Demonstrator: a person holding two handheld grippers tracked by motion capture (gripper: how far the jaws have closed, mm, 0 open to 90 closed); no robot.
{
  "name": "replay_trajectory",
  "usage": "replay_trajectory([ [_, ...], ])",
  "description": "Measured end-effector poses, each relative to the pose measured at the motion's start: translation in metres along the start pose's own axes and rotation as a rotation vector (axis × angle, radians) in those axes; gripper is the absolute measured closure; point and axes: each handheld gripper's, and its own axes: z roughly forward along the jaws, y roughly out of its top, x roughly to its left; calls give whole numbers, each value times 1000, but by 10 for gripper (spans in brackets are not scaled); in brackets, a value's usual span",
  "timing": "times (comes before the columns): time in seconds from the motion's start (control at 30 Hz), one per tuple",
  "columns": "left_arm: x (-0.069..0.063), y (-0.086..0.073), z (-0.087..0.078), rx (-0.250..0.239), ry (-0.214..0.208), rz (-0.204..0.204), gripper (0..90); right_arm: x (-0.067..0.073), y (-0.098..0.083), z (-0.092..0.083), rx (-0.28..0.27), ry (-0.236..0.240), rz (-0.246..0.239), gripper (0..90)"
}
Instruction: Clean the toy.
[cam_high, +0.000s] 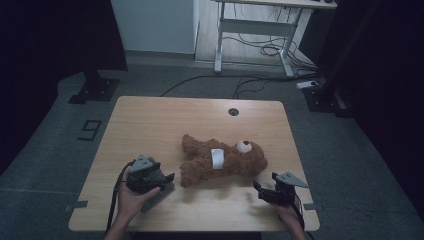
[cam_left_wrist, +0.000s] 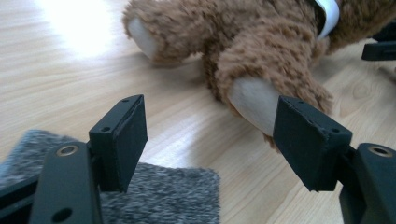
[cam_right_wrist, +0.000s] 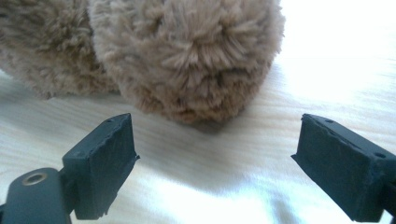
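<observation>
- Floor left of the table: a dark marking that reads as the digit "9" (cam_high: 89, 130), taped or painted, cannot tell which.
- Light wooden table (cam_high: 150, 120) with rounded corners and a small round cable hole (cam_high: 233, 111) near the far edge.
- Left gripper (cam_high: 167, 181), black with a grey three-cornered plate, held in a hand at the near-left part of the table; jaws apart, nothing between the pads.
- Grey fuzzy felt-like cloth patch (cam_left_wrist: 177, 191) lies flat on the table right under the left gripper, partly covered by it.
- Brown plush teddy bear (cam_high: 220, 161) lies on its side mid-table, head toward the right, legs toward the left gripper; pale foot sole (cam_left_wrist: 254, 100) sits just ahead of the left gripper's jaws, close beside one pad, not clamped.
- White band (cam_high: 217, 159) around the bear's middle; no readable writing on it.
- Right gripper (cam_high: 260, 190), black, at the near-right edge, pointing at the bear's head; jaws wide apart, empty, bear's fluffy rounded part (cam_right_wrist: 187, 56) just ahead, no contact.
- Background: white desk frame (cam_high: 220, 40), loose cables on the floor.
</observation>
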Motion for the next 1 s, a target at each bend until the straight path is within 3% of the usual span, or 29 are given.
replay_trajectory([
  [0.2,-8,-8,6,10,-26,11,271,-2,-12,-18,-5,-31,11,129],
  [0.37,-11,-12,4,8,-28,13,275,-5,-17,-22,12,-65,21,132],
  [0.87,-14,-21,6,35,-49,18,283,-1,-17,-21,7,-70,2,134],
  [1.0,-14,-20,4,23,-56,4,283,-1,-17,-21,6,-61,-6,134],
])
